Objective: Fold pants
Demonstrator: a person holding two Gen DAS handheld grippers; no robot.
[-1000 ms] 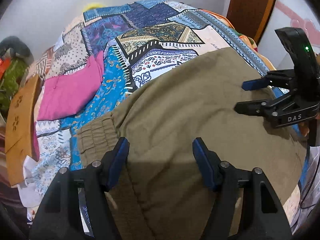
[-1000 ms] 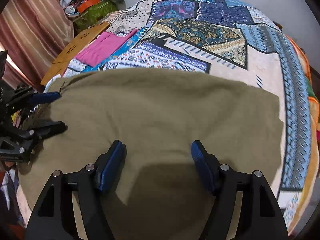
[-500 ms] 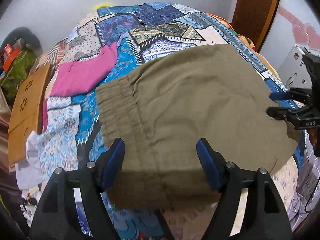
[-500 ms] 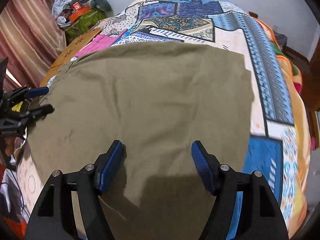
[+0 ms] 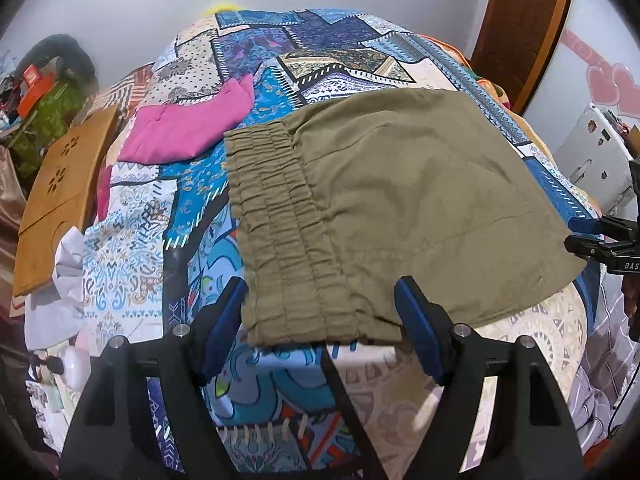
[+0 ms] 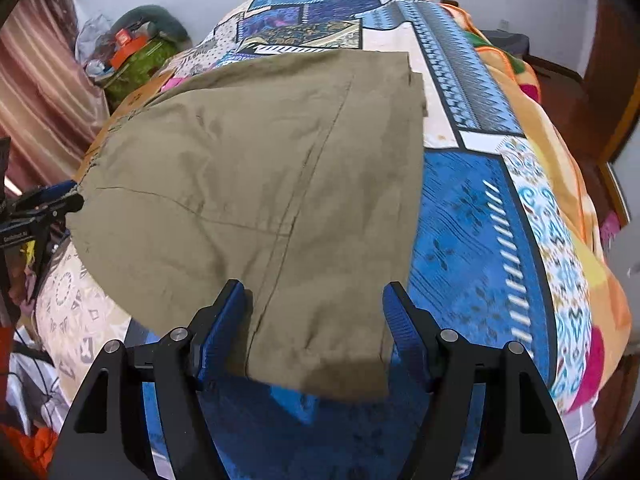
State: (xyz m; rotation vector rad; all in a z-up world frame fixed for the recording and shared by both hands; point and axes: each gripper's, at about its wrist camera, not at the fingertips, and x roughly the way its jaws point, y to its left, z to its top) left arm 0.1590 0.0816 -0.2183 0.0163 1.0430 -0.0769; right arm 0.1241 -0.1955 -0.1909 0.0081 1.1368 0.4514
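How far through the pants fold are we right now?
Done: the olive pants lie flat on the bedspread as a compact rectangle, waistband at one end. In hand: nothing; the left gripper and right gripper are open at the near edge. Left: perhaps one more fold across.

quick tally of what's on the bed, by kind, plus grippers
Olive pants: 1
Pink garment: 1
Patchwork bedspread: 1
Grippers: 2, the left gripper and the right gripper, both open
Total: 5
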